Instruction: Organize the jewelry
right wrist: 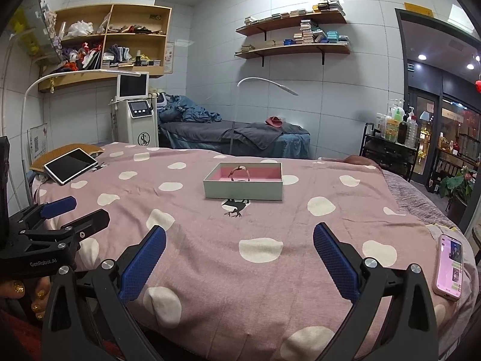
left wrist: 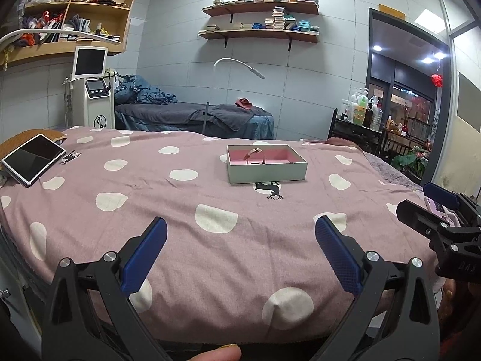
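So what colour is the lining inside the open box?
Pink, inside the grey-green box; it shows best in the left wrist view.

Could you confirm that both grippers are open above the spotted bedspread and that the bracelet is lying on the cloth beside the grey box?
Not quite: the bracelet sits inside the grey box, on its pink lining, as the right wrist view shows. Both grippers are open above the spotted bedspread.

The lower part of the thin rose-gold bracelet (left wrist: 255,156) is hidden behind the front wall of the grey cardboard box with pink lining (left wrist: 267,174). The pink smartphone (left wrist: 439,210) is mostly covered by the right claw (left wrist: 433,210). The small packets on the wooden wall shelves (right wrist: 293,34) are too small to tell.
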`<control>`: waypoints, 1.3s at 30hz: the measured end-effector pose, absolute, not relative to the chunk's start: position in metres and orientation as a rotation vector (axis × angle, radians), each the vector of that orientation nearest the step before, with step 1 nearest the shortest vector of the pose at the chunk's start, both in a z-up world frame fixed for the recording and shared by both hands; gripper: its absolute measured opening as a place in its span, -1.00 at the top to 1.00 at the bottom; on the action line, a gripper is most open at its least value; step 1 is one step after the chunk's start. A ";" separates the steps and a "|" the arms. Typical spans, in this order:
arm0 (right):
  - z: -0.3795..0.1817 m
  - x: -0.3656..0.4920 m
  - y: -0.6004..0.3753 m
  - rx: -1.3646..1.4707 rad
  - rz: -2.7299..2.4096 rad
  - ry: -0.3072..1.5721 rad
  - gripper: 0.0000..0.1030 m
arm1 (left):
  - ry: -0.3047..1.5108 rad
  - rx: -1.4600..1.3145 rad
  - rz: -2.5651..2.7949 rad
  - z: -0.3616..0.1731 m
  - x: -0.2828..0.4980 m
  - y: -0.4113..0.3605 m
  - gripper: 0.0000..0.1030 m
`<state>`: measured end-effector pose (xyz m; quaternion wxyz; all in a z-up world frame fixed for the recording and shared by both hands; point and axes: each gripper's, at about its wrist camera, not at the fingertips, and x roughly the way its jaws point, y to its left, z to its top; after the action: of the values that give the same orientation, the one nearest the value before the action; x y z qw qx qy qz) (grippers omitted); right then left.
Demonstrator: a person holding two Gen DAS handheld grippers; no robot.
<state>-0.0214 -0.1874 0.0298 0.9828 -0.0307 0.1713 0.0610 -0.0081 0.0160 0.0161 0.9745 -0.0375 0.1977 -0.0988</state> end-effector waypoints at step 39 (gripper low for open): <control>0.030 -0.021 -0.188 -0.066 0.117 0.346 -0.87 | 0.405 -0.056 -0.192 0.013 -0.009 0.011 -0.89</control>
<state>-0.0215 -0.1885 0.0304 0.9828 -0.0330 0.1722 0.0580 -0.0088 0.0108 0.0131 0.9745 -0.0276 0.2010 -0.0954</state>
